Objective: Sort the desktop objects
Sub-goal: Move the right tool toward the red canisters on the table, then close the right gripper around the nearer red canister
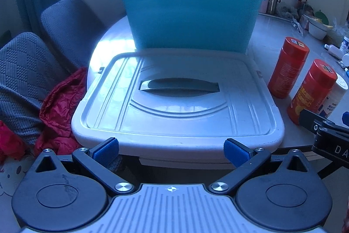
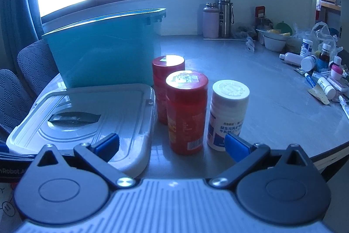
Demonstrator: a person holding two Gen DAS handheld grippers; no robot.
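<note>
Your left tool (image 1: 171, 151) is spread wide and empty at the near edge of the white lid (image 1: 177, 99), which lies flat on the bench (image 1: 268, 36) with its recessed handle slot running left to right. Behind the lid, touching or just beside its far edge, the teal bin (image 1: 187, 14) stands upright.

Your right tool (image 2: 172, 143) is also wide open, holding nothing, low at the bench edge. Ahead of it three bottles stand upright, long axes vertical. The near red bottle (image 2: 186, 113) sits between the fingers' line of sight; it carries yellow lettering and a barcode low on its side, too blurred to read. The far red bottle (image 2: 166, 84) stands just behind it, close to the lid's right edge. The white bottle (image 2: 228, 113) stands just to the right, with a blue-and-white label in Chinese characters that you cannot make out clearly.

On the left tool's body in the right wrist view, "Robot" is legible; in the left wrist view, the right tool's body shows "DA".
</note>
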